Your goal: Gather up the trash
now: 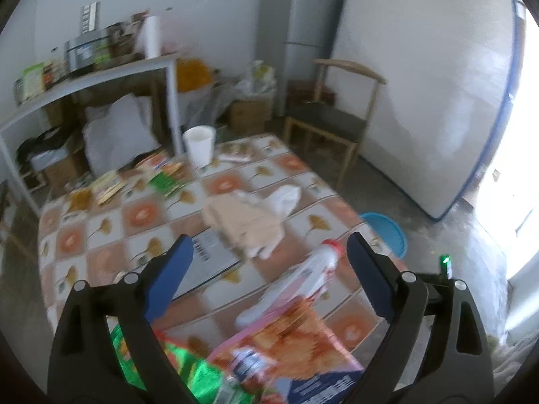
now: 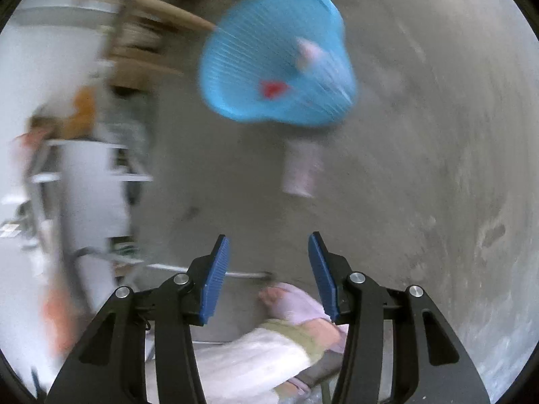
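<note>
Snack packets (image 1: 289,346) — one orange, one green — are seen nearest the left wrist camera, lying at the near edge of the patterned tablecloth (image 1: 141,215). Above them the left gripper (image 1: 269,252) is held with its jaws spread wide and nothing between the blue pads (image 1: 171,272). A white plastic bottle (image 1: 303,279) with a red cap lies on the cloth between the jaws' lines of sight, not touched. Farther back, a crumpled beige cloth (image 1: 246,219) and a white cup (image 1: 199,144) are located on the table. A blue basket (image 1: 387,232) is partly visible on the floor beyond the table's right edge.

In the right wrist view, heavily blurred, the right gripper (image 2: 268,259) is pointed down at the concrete floor — jaws about half spread, nothing gripped. The blue basket (image 2: 242,77) already contains a few items, and a pale container (image 2: 301,171) is seen just below it, blurred.
</note>
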A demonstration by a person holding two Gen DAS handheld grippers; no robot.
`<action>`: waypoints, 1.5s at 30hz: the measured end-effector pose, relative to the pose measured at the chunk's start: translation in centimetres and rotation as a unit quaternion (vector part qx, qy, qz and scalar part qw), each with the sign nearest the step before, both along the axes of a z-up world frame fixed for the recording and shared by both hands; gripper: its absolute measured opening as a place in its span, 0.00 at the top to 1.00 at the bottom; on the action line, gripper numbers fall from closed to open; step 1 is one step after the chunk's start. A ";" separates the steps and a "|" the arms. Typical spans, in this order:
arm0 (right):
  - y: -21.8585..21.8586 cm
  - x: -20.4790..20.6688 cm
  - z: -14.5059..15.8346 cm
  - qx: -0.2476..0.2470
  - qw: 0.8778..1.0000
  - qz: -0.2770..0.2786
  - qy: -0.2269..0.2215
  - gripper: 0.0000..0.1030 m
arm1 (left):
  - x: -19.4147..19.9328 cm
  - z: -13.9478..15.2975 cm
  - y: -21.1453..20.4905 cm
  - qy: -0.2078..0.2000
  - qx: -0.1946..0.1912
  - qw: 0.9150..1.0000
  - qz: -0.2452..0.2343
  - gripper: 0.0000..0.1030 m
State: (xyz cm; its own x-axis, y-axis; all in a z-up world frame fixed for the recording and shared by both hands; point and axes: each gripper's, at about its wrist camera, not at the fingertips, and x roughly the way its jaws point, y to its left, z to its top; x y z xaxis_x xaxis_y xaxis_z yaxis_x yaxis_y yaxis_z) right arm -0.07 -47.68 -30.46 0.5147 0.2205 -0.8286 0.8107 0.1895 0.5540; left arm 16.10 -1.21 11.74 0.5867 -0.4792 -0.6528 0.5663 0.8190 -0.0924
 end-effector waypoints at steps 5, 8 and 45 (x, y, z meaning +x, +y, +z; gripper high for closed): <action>0.6 4.7 -9.8 0.017 0.997 0.019 0.071 0.54 | 0.9 0.4 2.5 0.001 0.008 0.999 0.048 0.14; 1.0 8.9 -14.3 0.004 0.994 0.037 0.099 0.50 | 1.9 0.5 4.0 0.007 0.016 0.996 0.083 0.14; 4.1 11.9 -19.7 -0.117 0.973 0.075 0.186 0.98 | 4.5 -1.9 11.4 0.046 0.022 0.977 0.206 0.14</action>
